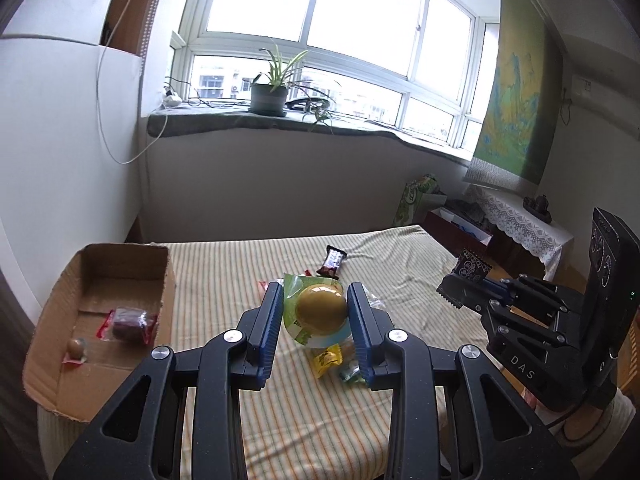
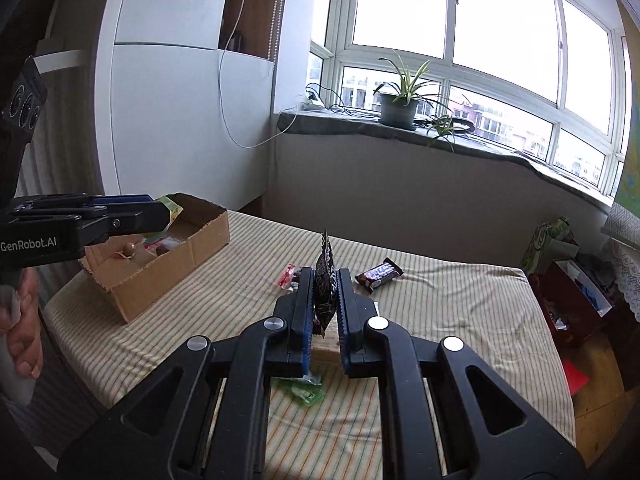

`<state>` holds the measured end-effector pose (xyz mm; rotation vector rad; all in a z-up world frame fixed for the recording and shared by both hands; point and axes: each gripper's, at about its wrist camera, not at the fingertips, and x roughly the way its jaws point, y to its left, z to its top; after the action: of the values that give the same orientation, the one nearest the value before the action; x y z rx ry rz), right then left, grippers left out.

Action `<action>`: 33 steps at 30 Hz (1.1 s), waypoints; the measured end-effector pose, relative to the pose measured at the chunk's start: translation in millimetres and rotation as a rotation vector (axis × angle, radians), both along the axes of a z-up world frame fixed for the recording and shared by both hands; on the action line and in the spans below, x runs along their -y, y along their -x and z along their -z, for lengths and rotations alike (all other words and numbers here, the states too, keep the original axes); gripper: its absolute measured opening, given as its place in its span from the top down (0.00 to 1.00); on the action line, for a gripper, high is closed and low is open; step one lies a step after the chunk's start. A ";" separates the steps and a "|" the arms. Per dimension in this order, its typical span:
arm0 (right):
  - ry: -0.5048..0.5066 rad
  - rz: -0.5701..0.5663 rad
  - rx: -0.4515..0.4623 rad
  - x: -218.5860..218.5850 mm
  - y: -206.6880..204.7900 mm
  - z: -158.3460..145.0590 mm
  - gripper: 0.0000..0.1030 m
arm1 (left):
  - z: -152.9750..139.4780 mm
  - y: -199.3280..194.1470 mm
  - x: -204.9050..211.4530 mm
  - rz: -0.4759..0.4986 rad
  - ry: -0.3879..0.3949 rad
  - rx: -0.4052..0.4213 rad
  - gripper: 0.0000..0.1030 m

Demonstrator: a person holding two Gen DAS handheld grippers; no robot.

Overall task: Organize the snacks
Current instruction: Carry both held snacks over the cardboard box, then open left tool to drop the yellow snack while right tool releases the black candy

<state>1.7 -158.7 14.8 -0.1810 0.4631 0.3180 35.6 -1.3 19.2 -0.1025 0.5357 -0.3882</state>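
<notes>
On the bed: your striped sheet (image 1: pixel 256 280) has loose snacks lying in the middle, and both of your grippers are up in the air above it.
Cardboard box: the cardboard box (image 1: pixel 100 344) sits at the left edge of the bed, top open, with a dark red wrapped snack (image 1: pixel 130 322) and a small round candy (image 1: pixel 76 348) already inside.
Left gripper: your left gripper (image 1: pixel 316 312) is squeezing a round yellow-green snack in a green wrapper (image 1: pixel 320 307) from both sides.
Right gripper: your right gripper (image 2: pixel 325 296) is pinched tight on a thin dark patterned packet (image 2: pixel 326 280) that stands on its edge.
Still on the bed: a brown chocolate bar (image 2: pixel 380 273), a little red candy (image 2: pixel 287 276) and a small green candy (image 2: pixel 306 392) wait near each other.
What could go wrong: the round snack looks slippery in its shiny wrapper, so if you tip or shake your hand it could pop out and roll away.
Also watch: your two grippers are heading for the same box, so they could bump, or knock the box off the edge.
</notes>
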 end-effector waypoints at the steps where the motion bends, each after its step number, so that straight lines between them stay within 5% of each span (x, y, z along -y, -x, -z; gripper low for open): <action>1: 0.002 -0.024 -0.003 -12.8 -2.7 0.7 0.90 | 0.7 0.3 -11.0 -0.021 0.006 -0.001 0.70; 13: -0.006 -0.344 -0.007 -171.9 -12.8 2.3 0.90 | 6.0 29.0 -151.3 -0.352 0.004 -0.003 0.70; 28: 0.008 -0.394 -0.093 -214.7 -50.0 32.7 0.89 | 27.9 9.1 -179.1 -0.373 0.024 -0.045 0.70; 30: 0.016 -0.398 -0.128 -220.3 -57.7 44.5 0.73 | 35.0 -0.5 -182.7 -0.388 0.023 -0.064 0.67; 33: 0.000 -0.401 -0.157 -219.7 -63.3 56.6 0.34 | 46.4 -6.9 -190.1 -0.432 0.018 -0.087 0.34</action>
<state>65.0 61.0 -41.8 -0.2503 0.5819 0.7289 42.5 188.8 -27.2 -0.2481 0.5793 0.0337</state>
